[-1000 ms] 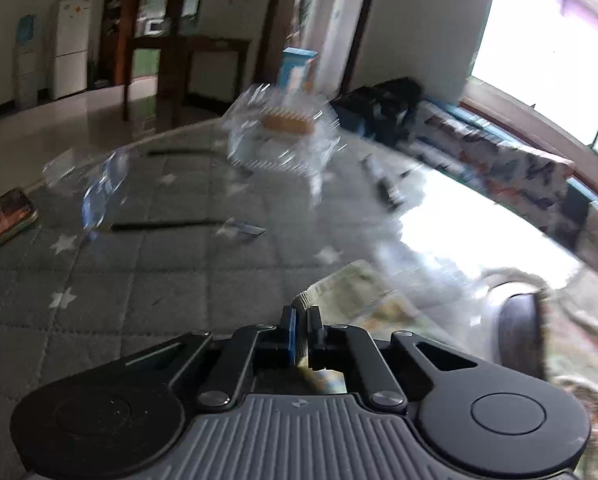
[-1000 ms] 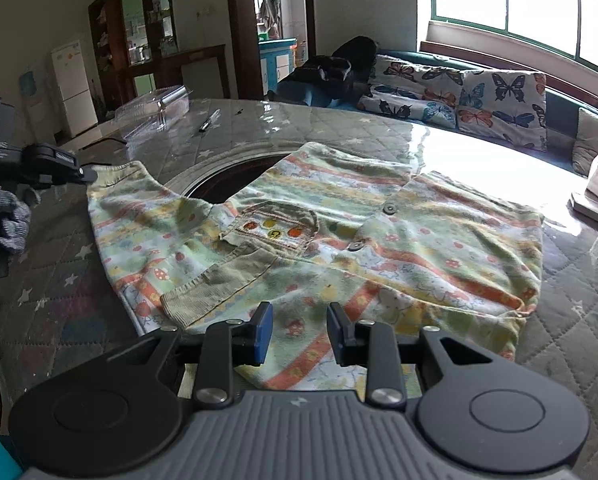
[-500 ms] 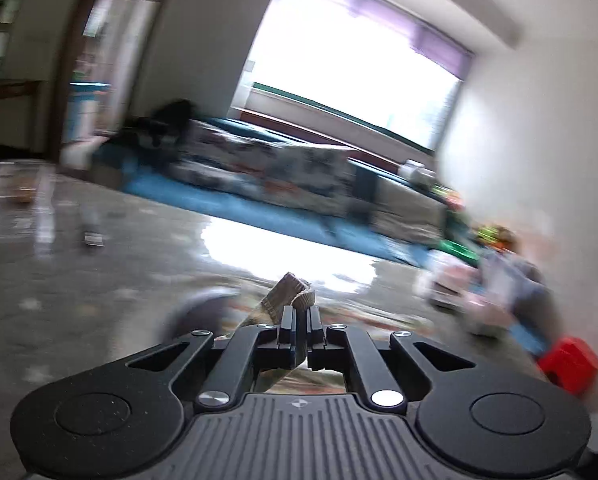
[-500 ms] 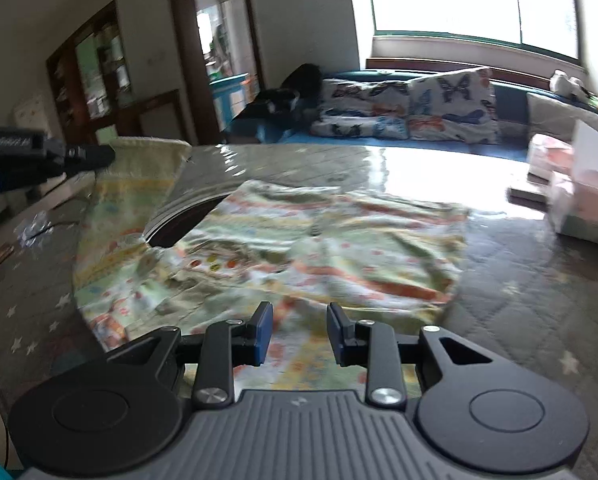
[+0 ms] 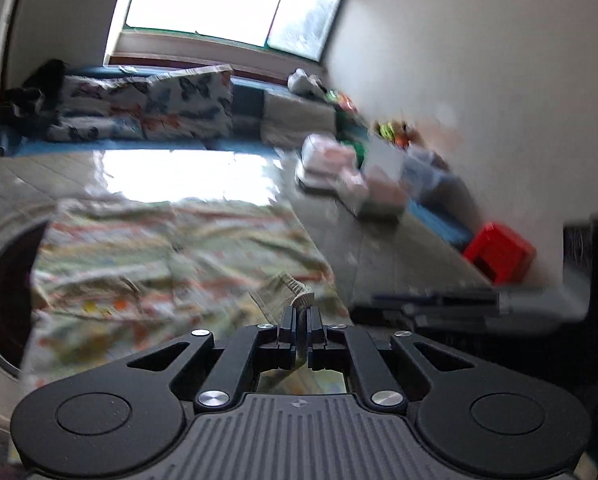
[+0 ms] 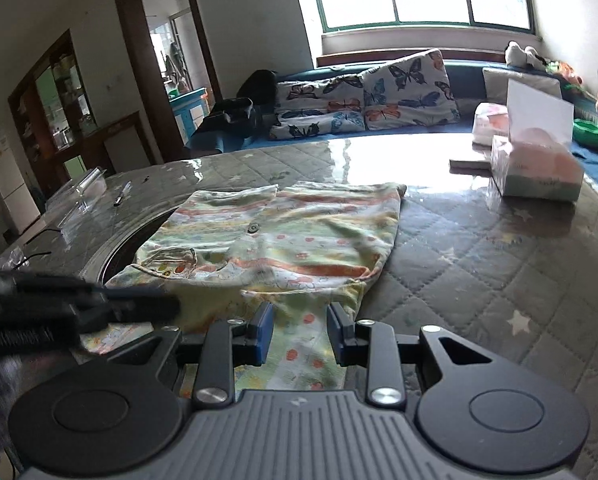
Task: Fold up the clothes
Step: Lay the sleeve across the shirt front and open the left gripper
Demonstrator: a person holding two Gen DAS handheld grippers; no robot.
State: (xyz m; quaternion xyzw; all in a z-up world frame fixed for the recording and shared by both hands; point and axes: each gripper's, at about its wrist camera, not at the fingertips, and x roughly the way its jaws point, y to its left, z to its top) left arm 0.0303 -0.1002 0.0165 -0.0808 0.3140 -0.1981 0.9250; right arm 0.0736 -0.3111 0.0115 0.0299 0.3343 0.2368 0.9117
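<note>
I see patterned garment [image 6: 283, 236] spread on quilted table [image 6: 479, 264], partly over round opening near left edge. Left gripper [image 5: 300, 322] clenched on ribbed cuff [image 5: 295, 296], lifted over garment. Right gripper [image 6: 300, 332] released, jaws apart above near hem, nothing grasped.

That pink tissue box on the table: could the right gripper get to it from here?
Probably yes. The right gripper is open and holds nothing, and the quilted table between it and the tissue box looks bare. The left gripper is off to the other side.
</note>
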